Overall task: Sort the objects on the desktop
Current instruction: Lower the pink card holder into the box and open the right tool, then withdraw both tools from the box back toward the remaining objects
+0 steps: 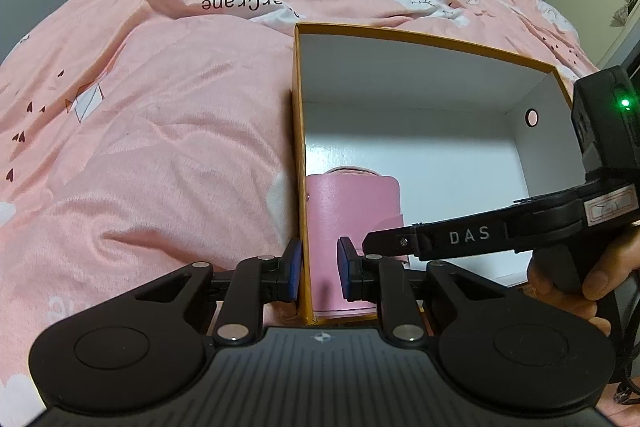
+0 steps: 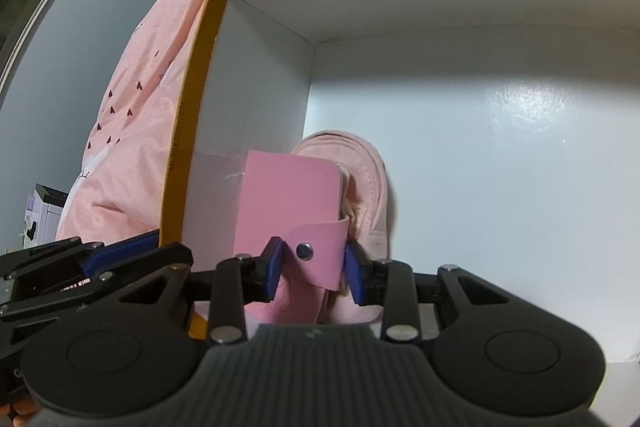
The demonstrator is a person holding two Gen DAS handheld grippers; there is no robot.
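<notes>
Pink bedding [image 1: 160, 131] printed with white clouds covers the bed, and on it sits a box [image 1: 301, 75] with a yellow rim and white inside. Inside the box, against its left wall, stands a pink wallet [image 2: 288, 195] with a snap strap, and a pale pink soft thing [image 2: 372, 179] lies just behind it. Left tongs [image 1: 318, 269] straddle the left wall of the box, one blue pad outside and one inside, narrowly spread; whether they press the wall I cannot tell. Right tongs [image 2: 310, 269] reach into the box, their pads parted to either side of the wallet's strap without clearly pinching it.
</notes>
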